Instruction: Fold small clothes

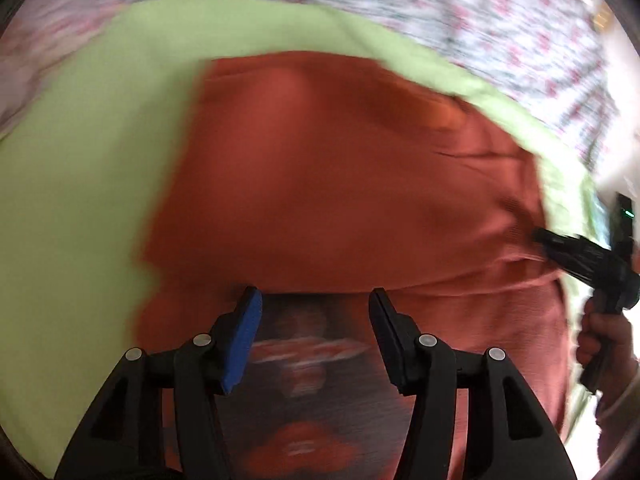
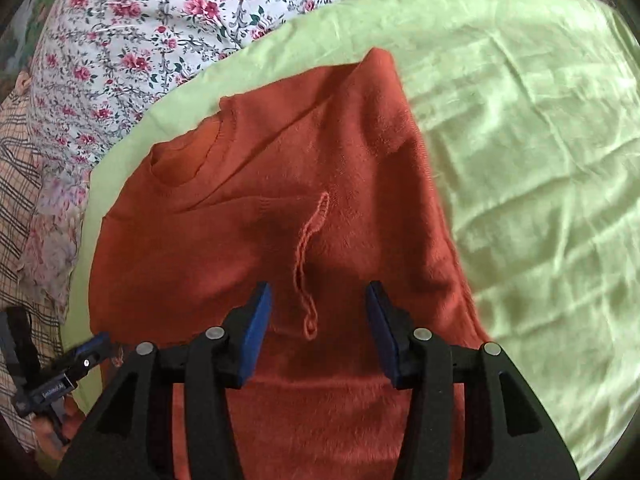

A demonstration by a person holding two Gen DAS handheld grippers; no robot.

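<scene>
An orange-red knit sweater [image 2: 280, 216] lies on a light green sheet [image 2: 520, 152], partly folded, with its neck opening at the upper left and a seam running down the middle. It also shows in the blurred left wrist view [image 1: 340, 184]. My right gripper [image 2: 319, 316] is open just above the sweater's near part, jaws either side of the seam. My left gripper [image 1: 316, 320] is open over the sweater's near edge, above a dark printed patch [image 1: 312, 356]. The right gripper shows from outside at the sweater's right edge [image 1: 560, 248]. The left gripper shows at the sweater's left edge [image 2: 90, 350].
A white floral bedcover [image 2: 160, 20] lies beyond the green sheet [image 1: 80, 184]. A plaid cloth [image 2: 20, 168] lies at the far left. A hand [image 1: 604, 336] holds the right gripper's handle.
</scene>
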